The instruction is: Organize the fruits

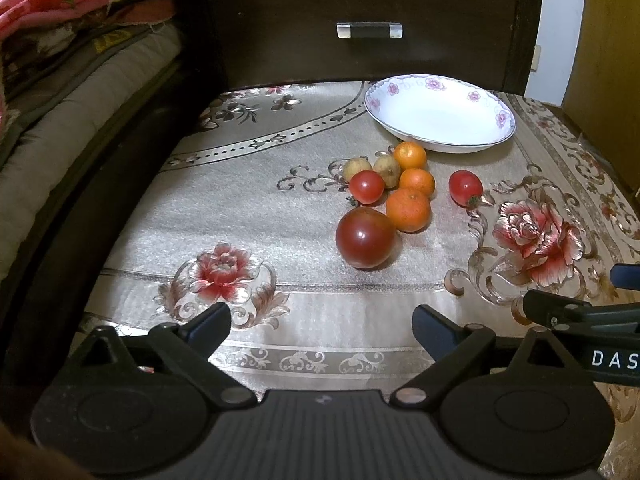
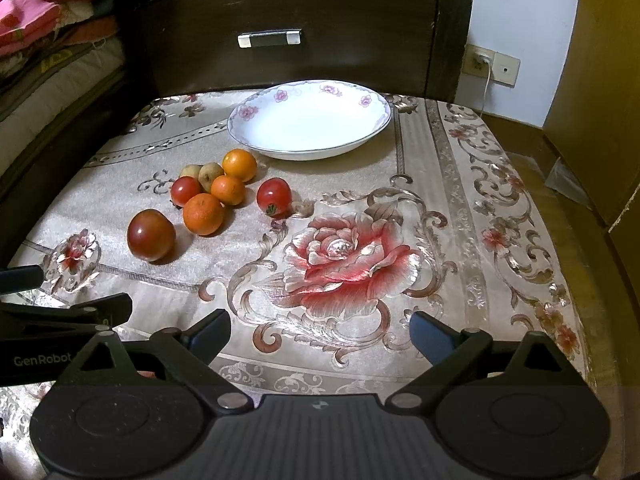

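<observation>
A white flowered bowl (image 1: 440, 118) (image 2: 310, 122) stands empty at the back of the table. In front of it lie three oranges (image 1: 409, 209) (image 2: 203, 214), two small red tomatoes (image 1: 366, 187) (image 2: 274, 197), a large dark red tomato (image 1: 365, 237) (image 2: 151, 234) and two small brownish fruits (image 1: 387, 169) (image 2: 211, 175). My left gripper (image 1: 322, 326) is open and empty, near the table's front, short of the large tomato. My right gripper (image 2: 320, 332) is open and empty over the big rose pattern, right of the fruit.
A floral tablecloth (image 2: 460, 208) covers the table. A dark wooden drawer front with a handle (image 2: 269, 38) stands behind the bowl. Folded bedding (image 1: 60, 60) is stacked at the left. A wall socket (image 2: 492, 65) and a yellow cabinet (image 2: 600, 80) are at the right.
</observation>
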